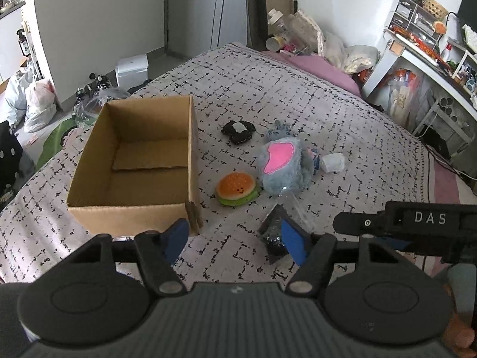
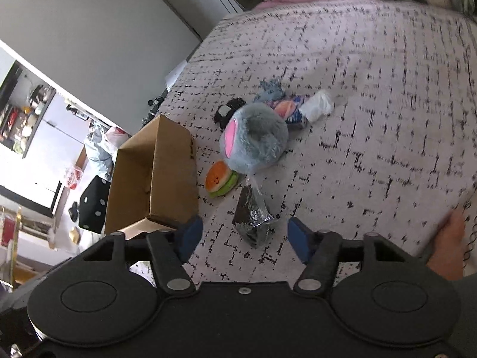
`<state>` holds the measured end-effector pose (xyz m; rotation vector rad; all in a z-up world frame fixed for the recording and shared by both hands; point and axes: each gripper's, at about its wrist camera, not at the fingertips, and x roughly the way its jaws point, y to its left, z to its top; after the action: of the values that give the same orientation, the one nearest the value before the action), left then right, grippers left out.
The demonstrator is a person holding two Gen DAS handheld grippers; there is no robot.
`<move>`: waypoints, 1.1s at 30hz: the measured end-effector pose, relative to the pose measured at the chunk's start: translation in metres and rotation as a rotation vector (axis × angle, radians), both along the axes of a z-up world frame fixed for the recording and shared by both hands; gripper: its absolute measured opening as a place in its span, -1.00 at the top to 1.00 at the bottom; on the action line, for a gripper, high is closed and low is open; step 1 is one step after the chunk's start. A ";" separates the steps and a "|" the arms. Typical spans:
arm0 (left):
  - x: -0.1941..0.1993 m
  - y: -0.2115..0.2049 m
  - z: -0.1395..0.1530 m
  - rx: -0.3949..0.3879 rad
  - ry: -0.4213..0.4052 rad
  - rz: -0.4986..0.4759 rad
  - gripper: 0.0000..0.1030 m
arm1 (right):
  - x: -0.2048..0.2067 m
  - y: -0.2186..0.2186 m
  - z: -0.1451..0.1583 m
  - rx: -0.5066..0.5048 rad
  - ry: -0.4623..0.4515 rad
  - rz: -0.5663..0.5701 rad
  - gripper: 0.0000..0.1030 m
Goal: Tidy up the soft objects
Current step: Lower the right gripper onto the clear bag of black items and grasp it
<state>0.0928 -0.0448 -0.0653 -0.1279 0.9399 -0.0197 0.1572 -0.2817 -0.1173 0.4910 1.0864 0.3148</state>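
We see the left gripper [image 1: 235, 240] nearest the lens, jaws spread, nothing between its blue pads [image 1: 176, 238]; bedspread [image 1: 298, 95] shows in the gap. At 1 o'clock from that gap, partly behind the right pad, lies a dark wrapped packet [image 1: 272, 232] in clear crinkled plastic. At 3 o'clock a black bar lettered DAS [image 1: 429, 219] enters from the frame edge.

In the right wrist view the right gripper [image 2: 244, 234] also stands spread and pinches nothing; the packet [image 2: 252, 217] lies on the cover just ahead of its jaws, a little toward 12 o'clock, apart from both pads. A hand [image 2: 447, 244] shows at 3 o'clock.

Next out, at 12 o'clock from the left gripper, the burger plush [image 1: 237, 189] sits upright, just beside the cardboard box [image 1: 98, 197]. The box stands at 11 o'clock, open-topped, only a loose cardboard sheet visible inside.

Touching the burger at its 2 o'clock side is the grey-blue furry plush [image 1: 281, 164] with a pink patch. Beyond it at 11 o'clock lies a small black plush [image 1: 238, 131]; at its 3 o'clock side a white bundle [image 1: 332, 162].

Farthest: pink bedding [image 1: 322, 70], bags, a cluttered shelf unit [image 1: 417, 18] at 2 o'clock
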 end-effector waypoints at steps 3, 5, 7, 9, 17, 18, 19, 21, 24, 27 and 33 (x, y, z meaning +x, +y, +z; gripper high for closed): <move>0.006 0.001 -0.006 -0.009 0.009 0.007 -0.30 | 0.007 0.003 -0.009 0.008 0.017 -0.011 -0.10; 0.009 0.001 -0.010 0.001 0.014 0.005 -0.22 | 0.011 0.006 -0.017 0.021 0.037 -0.014 -0.04; 0.011 0.000 -0.013 -0.001 0.020 0.002 -0.12 | 0.015 0.008 -0.025 0.030 0.058 -0.017 0.01; 0.014 0.001 -0.016 -0.001 0.027 -0.004 -0.07 | 0.018 0.009 -0.032 0.040 0.074 -0.021 0.01; 0.026 -0.002 -0.027 0.009 0.042 -0.011 -0.05 | 0.031 0.018 -0.049 0.077 0.111 -0.036 0.05; 0.027 -0.002 -0.028 0.011 0.044 -0.013 -0.05 | 0.033 0.019 -0.053 0.080 0.121 -0.040 0.08; 0.029 -0.002 -0.030 0.013 0.047 -0.014 -0.05 | 0.035 0.020 -0.056 0.082 0.129 -0.042 0.14; 0.031 -0.001 -0.032 0.016 0.050 -0.016 -0.05 | 0.038 0.023 -0.062 0.098 0.149 -0.043 0.23; 0.034 -0.001 -0.034 0.022 0.058 -0.015 -0.05 | 0.041 0.025 -0.066 0.099 0.151 -0.045 0.31; 0.038 0.000 -0.037 0.031 0.066 -0.013 -0.05 | 0.042 0.024 -0.069 0.113 0.158 -0.053 0.74; 0.043 -0.001 -0.042 0.044 0.076 -0.018 -0.05 | 0.040 0.015 -0.067 0.164 0.138 -0.075 1.00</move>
<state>0.1357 -0.0460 -0.1071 -0.0804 1.0170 -0.0108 0.1970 -0.2671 -0.1848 0.7066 1.1780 0.3085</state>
